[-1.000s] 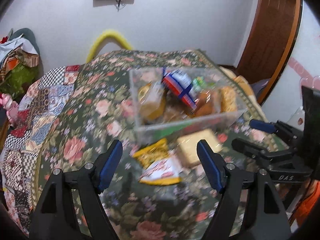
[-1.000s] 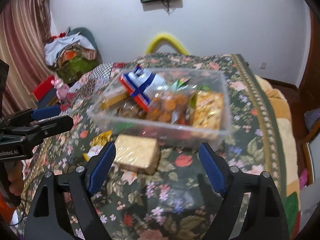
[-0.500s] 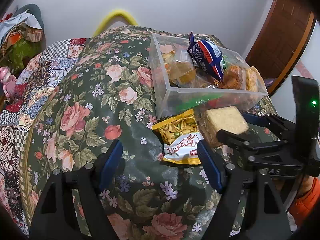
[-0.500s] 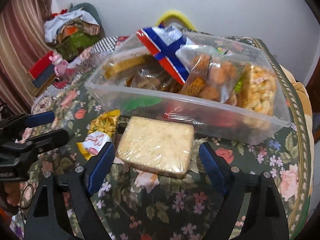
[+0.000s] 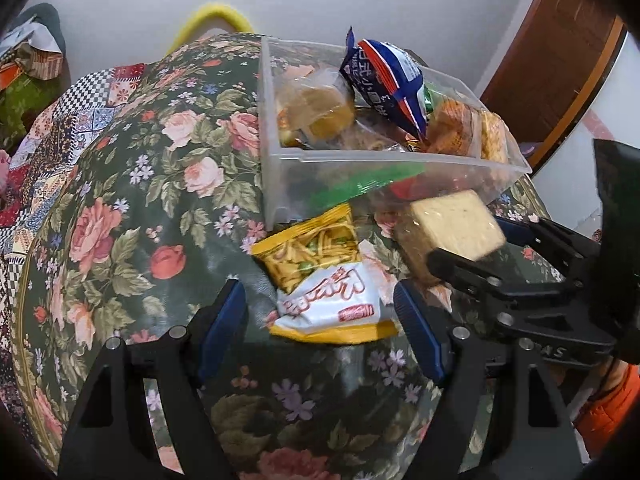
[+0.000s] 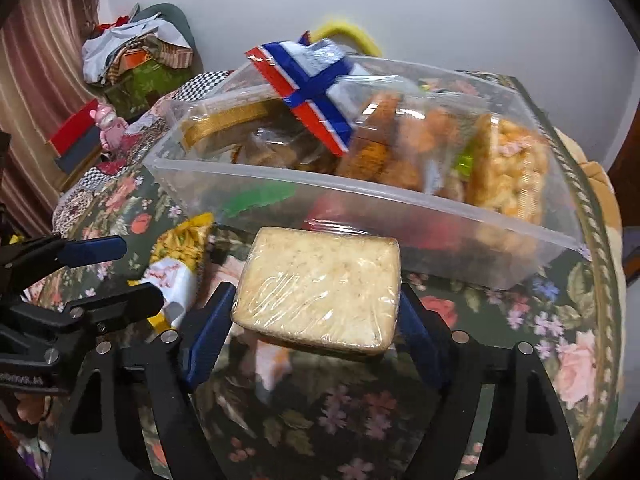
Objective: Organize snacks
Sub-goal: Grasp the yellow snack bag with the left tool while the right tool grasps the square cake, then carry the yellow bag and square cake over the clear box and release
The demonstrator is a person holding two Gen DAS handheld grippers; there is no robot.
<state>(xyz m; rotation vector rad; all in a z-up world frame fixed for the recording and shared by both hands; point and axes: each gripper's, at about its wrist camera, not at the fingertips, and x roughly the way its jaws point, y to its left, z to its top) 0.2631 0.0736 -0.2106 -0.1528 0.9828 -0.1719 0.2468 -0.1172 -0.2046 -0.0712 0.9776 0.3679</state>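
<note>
Yellow noodle packet (image 5: 320, 276) lies on the floral cloth (image 5: 132, 216) between the left gripper (image 5: 320, 320)'s wide-apart fingers. Rightward, the right gripper (image 6: 316, 320)'s spread fingers flank the wrapped block (image 6: 320, 288) beside the clear bin (image 6: 360, 216); slick film could slip when squeezed.
</note>
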